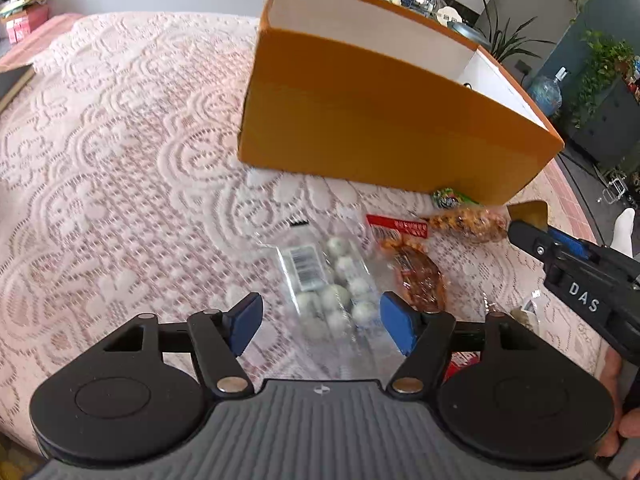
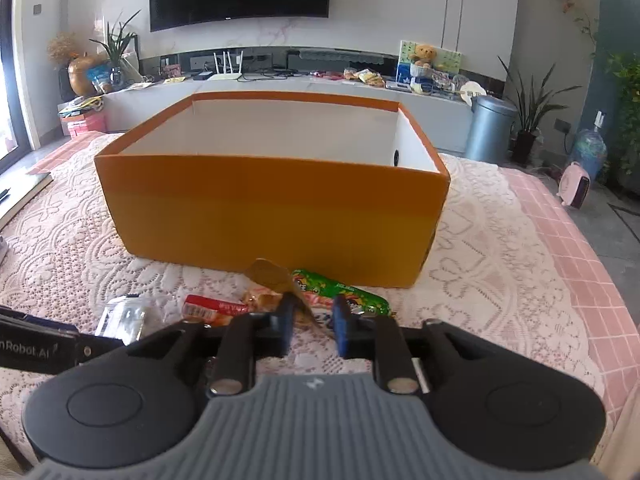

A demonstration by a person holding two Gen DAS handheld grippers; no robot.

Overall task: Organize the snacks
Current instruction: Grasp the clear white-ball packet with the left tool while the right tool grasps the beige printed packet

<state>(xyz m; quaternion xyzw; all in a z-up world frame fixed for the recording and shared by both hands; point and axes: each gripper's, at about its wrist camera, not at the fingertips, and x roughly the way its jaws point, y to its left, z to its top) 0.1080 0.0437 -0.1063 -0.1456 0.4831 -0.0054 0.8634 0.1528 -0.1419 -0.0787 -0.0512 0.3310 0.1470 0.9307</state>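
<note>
Status: early stage. The open orange cardboard box with white interior (image 2: 272, 204) stands on the bench covered with a pink lace tablecloth (image 1: 120, 160). The visible interior walls of the box are bare; its floor is hidden from both views, so the contents cannot be confirmed. By this evidence, little or nothing has been stowed.

Snacks outside the box, all lying on the cloth just in front of its near wall:
- clear plastic bag of pale round candies with a barcode label (image 1: 332, 288);
- red-labelled packet of brown snack pieces (image 1: 412, 264);
- clear packet of golden-brown nuts with a gold twisted end (image 1: 472, 222);
- green printed wrapper (image 2: 344, 294), touching or nearly touching the base of the box.

Left hand-held gripper (image 1: 320, 326): released, jaws spread wide, straddling the candy bag from above without clamping it.

Right hand-held gripper (image 2: 312, 330): jaws partly closed, parted by a narrow gap. The twisted end of the nut packet sits at the left pad; whether it is pinched cannot be told.

Remaining work, as judged: all four visible packets need transfer into the box. The candy bag and the nut packet appear to be the next items.
</note>
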